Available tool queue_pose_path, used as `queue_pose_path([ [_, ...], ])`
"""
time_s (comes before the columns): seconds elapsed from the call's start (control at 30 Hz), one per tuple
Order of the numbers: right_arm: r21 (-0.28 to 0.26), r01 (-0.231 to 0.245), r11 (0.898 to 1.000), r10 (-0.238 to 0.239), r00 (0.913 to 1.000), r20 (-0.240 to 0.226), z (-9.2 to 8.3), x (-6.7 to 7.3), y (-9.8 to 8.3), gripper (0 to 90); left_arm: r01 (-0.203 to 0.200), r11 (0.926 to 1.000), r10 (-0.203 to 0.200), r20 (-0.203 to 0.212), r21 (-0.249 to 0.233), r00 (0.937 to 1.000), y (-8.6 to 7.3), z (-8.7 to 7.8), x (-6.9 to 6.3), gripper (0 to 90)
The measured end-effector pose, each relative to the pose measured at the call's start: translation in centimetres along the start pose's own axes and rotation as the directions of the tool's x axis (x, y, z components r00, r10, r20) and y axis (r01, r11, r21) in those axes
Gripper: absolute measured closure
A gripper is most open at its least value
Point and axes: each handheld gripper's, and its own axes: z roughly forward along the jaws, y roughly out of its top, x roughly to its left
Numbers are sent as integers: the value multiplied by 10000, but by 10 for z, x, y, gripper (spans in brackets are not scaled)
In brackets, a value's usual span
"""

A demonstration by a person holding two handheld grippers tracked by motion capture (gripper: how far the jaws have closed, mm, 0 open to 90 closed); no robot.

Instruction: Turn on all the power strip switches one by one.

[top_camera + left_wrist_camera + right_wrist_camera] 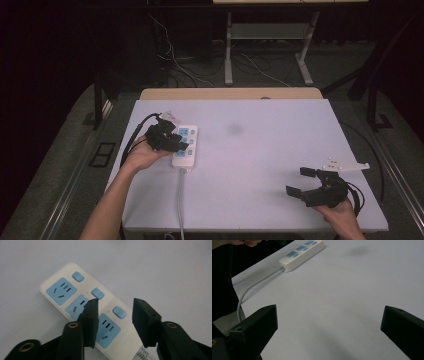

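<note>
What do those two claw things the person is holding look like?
Each gripper is black with two blocky, flat-faced jaws. The left gripper trails a black cable, and brass-ringed holes show on it in its own view. The right gripper carries a pale three-cornered plate dotted with small holes. The forearms show no sleeves.

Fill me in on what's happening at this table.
A person works a gripper in each hand at a white table. The left gripper hovers over a white power strip with blue sockets, jaws partly open above its switches, gripping nothing. The right gripper rests wide open at the table's near right.
</note>
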Motion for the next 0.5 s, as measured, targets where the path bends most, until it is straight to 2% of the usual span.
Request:
queue_pose_path([
  [0.2, 9, 17, 10000, -17, 10000, -3, 1, 1, 0, 6, -305, 9992, 301, 127, 274, 9995, 1, 12, -2, 739],
  [0.37, -24, 21, 10000, -21, 10000, 0, -1, 0, 0, 7, -375, 9989, 374, 39, 266, 9993, 2, 19, -3, 822],
  [0.5, -34, 25, 10000, -25, 10000, -4, -1, 0, 0, 7, -395, 9989, 392, 125, 261, 9992, 2, 25, -2, 871],
])
